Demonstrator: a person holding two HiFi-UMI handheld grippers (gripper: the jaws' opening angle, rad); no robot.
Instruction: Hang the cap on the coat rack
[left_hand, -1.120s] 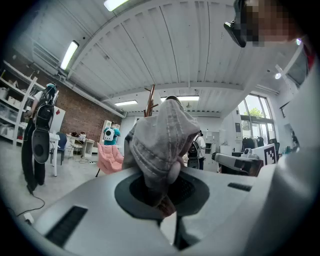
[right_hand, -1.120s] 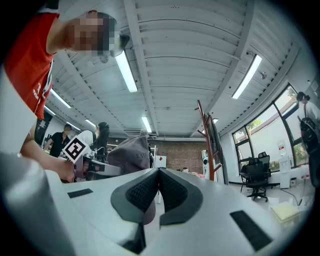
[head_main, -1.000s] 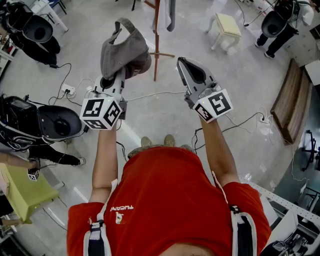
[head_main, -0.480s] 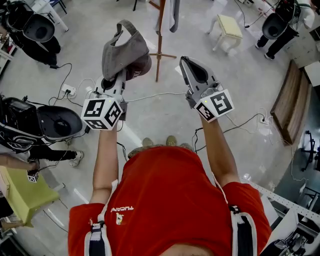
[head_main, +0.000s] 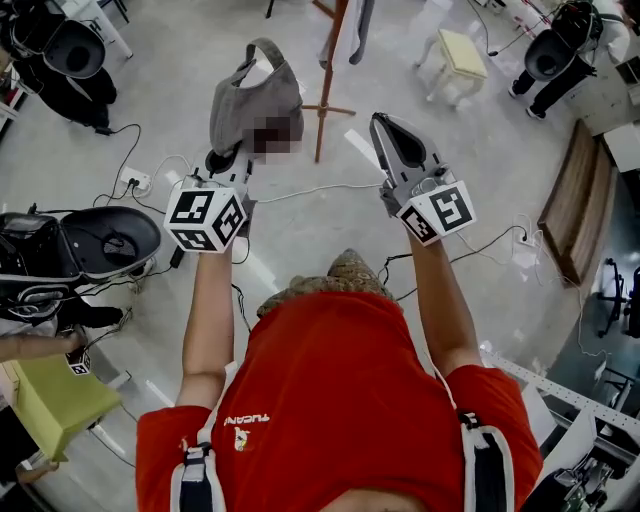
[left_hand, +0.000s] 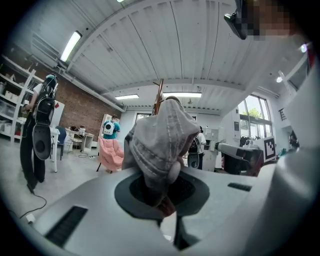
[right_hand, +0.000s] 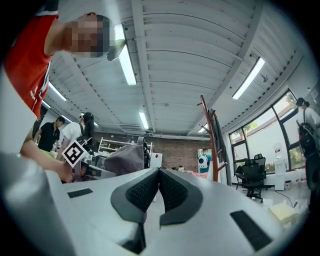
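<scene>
A grey cap with a strap loop hangs upward from my left gripper, which is shut on its fabric. In the left gripper view the cap fills the space between the jaws and hides most of what lies ahead. The wooden coat rack stands just right of the cap and beyond it, with dark clothing draped on it. My right gripper is held up beside the rack, shut and empty. In the right gripper view the rack's pole rises to the right of the jaws.
A small cream stool stands beyond the rack. Black rounded machines sit at the left, with cables and a power strip on the floor. A wooden bench is at the right, a yellow-green stool at the near left.
Both grippers have moved a little forward and to the right, toward the coat rack, carrying the cap along. The person has stepped forward.
</scene>
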